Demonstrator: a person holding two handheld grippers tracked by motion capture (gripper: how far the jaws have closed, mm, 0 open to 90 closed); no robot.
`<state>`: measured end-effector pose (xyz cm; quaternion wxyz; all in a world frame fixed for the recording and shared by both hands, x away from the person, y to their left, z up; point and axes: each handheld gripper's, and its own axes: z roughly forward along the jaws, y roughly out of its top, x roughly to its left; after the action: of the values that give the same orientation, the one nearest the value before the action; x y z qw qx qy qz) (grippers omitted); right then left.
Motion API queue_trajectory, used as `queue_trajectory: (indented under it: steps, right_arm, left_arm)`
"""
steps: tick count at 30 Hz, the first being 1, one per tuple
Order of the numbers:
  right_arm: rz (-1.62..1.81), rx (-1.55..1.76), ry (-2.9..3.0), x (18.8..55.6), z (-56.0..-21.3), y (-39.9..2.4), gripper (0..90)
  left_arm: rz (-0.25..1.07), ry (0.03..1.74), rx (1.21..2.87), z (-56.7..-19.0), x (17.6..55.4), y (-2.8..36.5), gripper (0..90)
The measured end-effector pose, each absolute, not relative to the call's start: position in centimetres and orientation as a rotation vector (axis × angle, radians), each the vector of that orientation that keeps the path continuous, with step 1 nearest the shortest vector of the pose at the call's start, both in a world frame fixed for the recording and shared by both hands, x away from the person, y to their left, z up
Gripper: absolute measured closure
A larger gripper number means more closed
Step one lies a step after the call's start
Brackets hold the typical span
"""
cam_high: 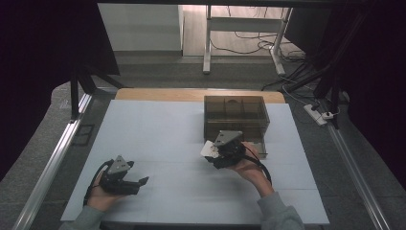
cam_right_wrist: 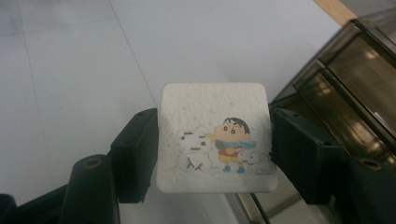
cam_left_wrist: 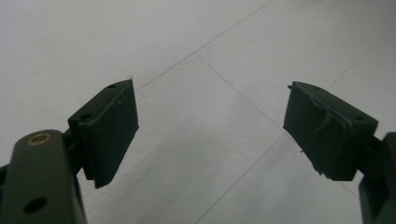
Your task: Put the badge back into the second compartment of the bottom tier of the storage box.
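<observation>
Right tongs (cam_right_wrist: 212, 154) clamping one square, textured white cartoon coaster (cam_right_wrist: 215, 137).
Left tongs (cam_left_wrist: 210, 130) resting apart over the bench (cam_high: 158, 129); one smoky plastic box (cam_high: 235, 115) nearby.

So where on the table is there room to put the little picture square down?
Most of the white table is bare: the wide stretch left of the brown box, beyond the open left hand-held gripper, and the strip along the near edge. It is crowded just in front of the box, where the right hand-held gripper holds the square.
</observation>
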<state>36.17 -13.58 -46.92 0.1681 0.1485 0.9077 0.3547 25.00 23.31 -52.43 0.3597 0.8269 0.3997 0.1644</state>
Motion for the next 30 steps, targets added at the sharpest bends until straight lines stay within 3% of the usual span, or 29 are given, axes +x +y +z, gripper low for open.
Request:
queue_trajectory:
  steps: [30]
  right_arm:
    - [0.930, 0.592, 2.517, 38.3, -47.0, -19.0, 33.6]
  left_arm:
    - [0.411, 1.031, 2.120, -52.4, 25.0, 23.4, 17.6]
